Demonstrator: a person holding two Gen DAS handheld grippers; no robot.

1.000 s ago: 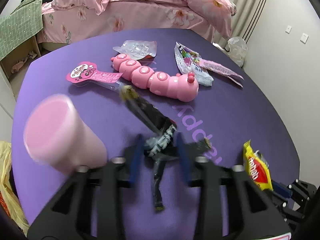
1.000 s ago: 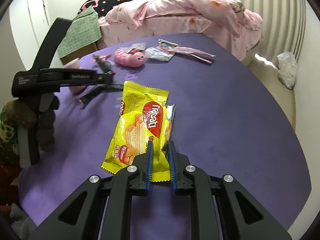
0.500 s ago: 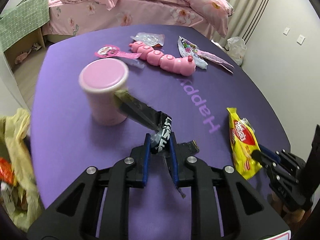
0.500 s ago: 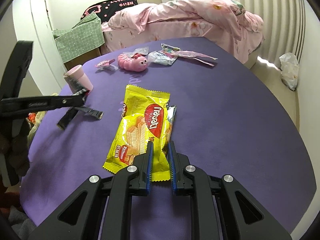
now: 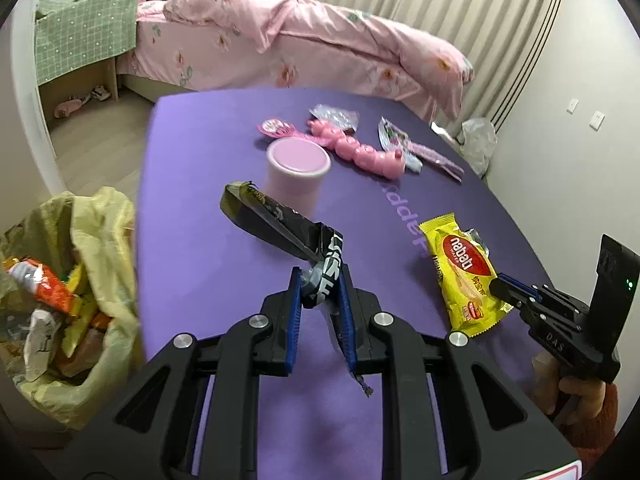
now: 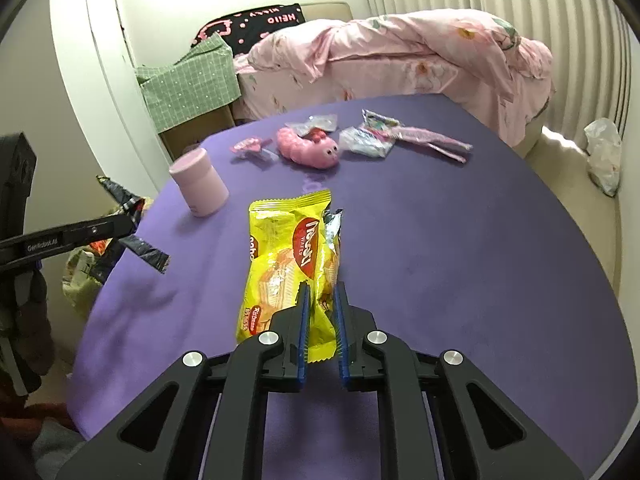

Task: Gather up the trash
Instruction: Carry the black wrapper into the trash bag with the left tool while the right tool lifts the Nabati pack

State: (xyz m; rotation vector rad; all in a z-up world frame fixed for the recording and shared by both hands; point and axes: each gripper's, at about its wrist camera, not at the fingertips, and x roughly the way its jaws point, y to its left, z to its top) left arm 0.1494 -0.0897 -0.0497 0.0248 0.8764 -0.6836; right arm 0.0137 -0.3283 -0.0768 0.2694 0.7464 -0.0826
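Note:
A long black snack wrapper point(image 5: 280, 220) hangs above the purple table point(image 5: 200, 264), with my left gripper point(image 5: 318, 276) shut on its crumpled middle. One end sticks up toward the pink cup and the other dangles below the fingers. A yellow-green trash bag point(image 5: 104, 216) full of wrappers gapes open off the table's left edge. A yellow wafer wrapper point(image 6: 288, 240) lies in the table's middle. My right gripper point(image 6: 320, 292) is closing on its near end, which is pinched and buckled up between the pads.
A pink cup point(image 5: 298, 172) stands just beyond the black wrapper. Farther back lie a pink caterpillar toy point(image 5: 360, 152), a pink lollipop wrapper point(image 5: 274, 128), a clear packet point(image 5: 334, 116) and colourful wrappers point(image 5: 394, 136). A pink bed stands behind the table.
My left gripper closed on the black wrapper, lifted it and carried it left, bringing the trash bag into view. The right gripper stayed put and its jaws tightened on the yellow wrapper, buckling it.

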